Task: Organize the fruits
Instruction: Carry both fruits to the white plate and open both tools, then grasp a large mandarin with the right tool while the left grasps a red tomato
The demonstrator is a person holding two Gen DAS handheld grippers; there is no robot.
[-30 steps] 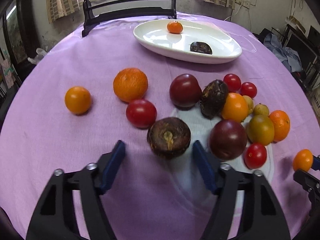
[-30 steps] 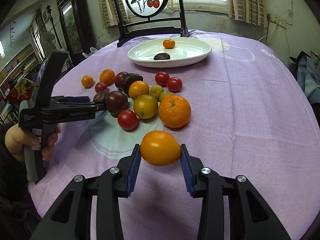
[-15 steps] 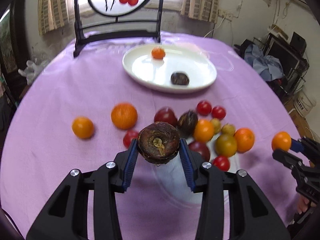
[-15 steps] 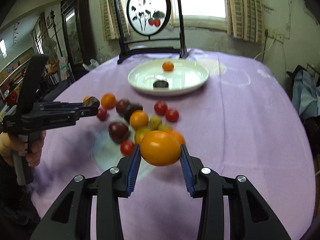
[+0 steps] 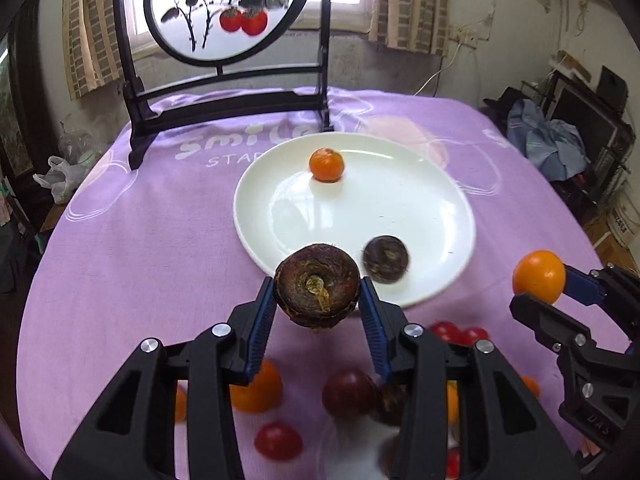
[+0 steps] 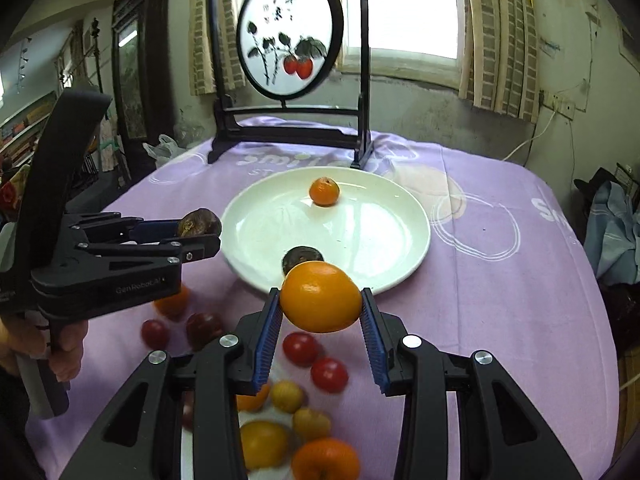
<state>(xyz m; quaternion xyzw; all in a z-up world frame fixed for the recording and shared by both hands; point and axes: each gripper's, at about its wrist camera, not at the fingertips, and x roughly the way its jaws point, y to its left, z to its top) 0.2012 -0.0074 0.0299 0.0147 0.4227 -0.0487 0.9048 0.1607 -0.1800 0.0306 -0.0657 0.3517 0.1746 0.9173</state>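
Now | left tool (image 5: 318,306) tilted down, clamps brown fruit (image 5: 317,285) | right tool (image 6: 322,316) grips orange (image 6: 320,297)

Bright window (image 6: 416,8) backlight, fisheye-dark corners, motion-blurred foreground fruit (image 5: 278,442)

I hold my left gripper (image 5: 318,306) and right gripper (image 6: 320,312) raised, tilted downward, each clamped on fruit.

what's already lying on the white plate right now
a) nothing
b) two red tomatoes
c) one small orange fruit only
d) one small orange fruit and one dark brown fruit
d: the round white plate holds a small orange citrus fruit near its far side and a dark brown wrinkled fruit near its near edge; the right wrist view shows the same two.
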